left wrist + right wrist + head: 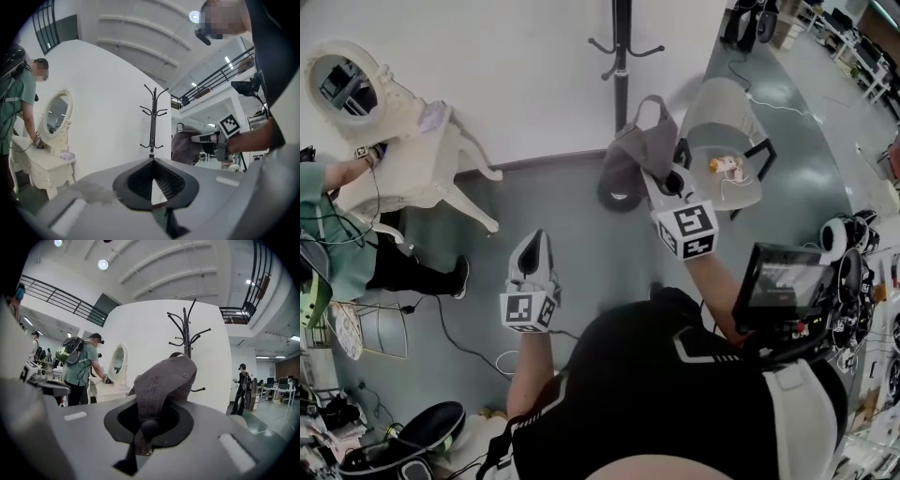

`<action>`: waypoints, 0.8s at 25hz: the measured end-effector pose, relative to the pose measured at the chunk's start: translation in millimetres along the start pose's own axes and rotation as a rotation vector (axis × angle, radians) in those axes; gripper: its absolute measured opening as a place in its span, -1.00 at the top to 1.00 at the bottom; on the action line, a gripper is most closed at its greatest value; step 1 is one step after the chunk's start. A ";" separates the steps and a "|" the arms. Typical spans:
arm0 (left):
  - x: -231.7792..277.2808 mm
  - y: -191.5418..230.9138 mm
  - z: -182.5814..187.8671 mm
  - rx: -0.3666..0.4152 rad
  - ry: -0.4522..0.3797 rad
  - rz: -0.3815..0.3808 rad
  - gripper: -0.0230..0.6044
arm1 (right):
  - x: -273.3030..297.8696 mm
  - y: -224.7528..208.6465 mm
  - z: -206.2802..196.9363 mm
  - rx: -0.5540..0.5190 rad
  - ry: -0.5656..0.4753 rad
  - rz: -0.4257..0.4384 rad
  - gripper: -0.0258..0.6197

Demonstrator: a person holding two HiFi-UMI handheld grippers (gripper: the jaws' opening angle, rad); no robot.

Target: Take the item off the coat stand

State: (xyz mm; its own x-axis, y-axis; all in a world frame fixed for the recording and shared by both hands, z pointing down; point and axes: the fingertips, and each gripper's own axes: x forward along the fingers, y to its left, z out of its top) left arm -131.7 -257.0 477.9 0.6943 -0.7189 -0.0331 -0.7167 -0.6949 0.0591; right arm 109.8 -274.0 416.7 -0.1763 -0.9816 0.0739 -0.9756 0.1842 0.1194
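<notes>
The black coat stand (621,47) rises by the white wall, its hooks bare; it also shows in the left gripper view (153,122) and behind the cap in the right gripper view (187,331). A grey cap (637,155) hangs off my right gripper (658,176), clear of the stand and a little in front of it. In the right gripper view the jaws (145,420) are shut on the cap's fabric (164,380). My left gripper (534,242) is lower left of it, shut (152,161) with nothing held. The cap (185,147) shows at the right of its view.
A white dressing table with an oval mirror (403,141) stands at the left, where a person in green (319,216) is bent over it. A grey chair (727,141) with small items sits right of the stand. Cables (459,328) run over the floor.
</notes>
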 end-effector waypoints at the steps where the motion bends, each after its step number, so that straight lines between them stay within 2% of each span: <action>1: 2.9 -2.2 2.2 0.000 -0.002 0.001 0.92 | -2.4 -3.3 1.7 0.004 -0.008 0.002 0.82; 20: 61.6 -69.8 19.0 -0.003 -0.010 -0.005 0.91 | -28.0 -68.3 3.9 0.044 -0.017 0.029 0.84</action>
State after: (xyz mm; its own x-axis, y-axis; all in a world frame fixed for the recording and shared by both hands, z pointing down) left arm -40.2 -253.1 452.8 0.6970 -0.7157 -0.0432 -0.7131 -0.6983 0.0621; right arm 180.9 -259.3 402.6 -0.2061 -0.9767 0.0601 -0.9749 0.2102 0.0737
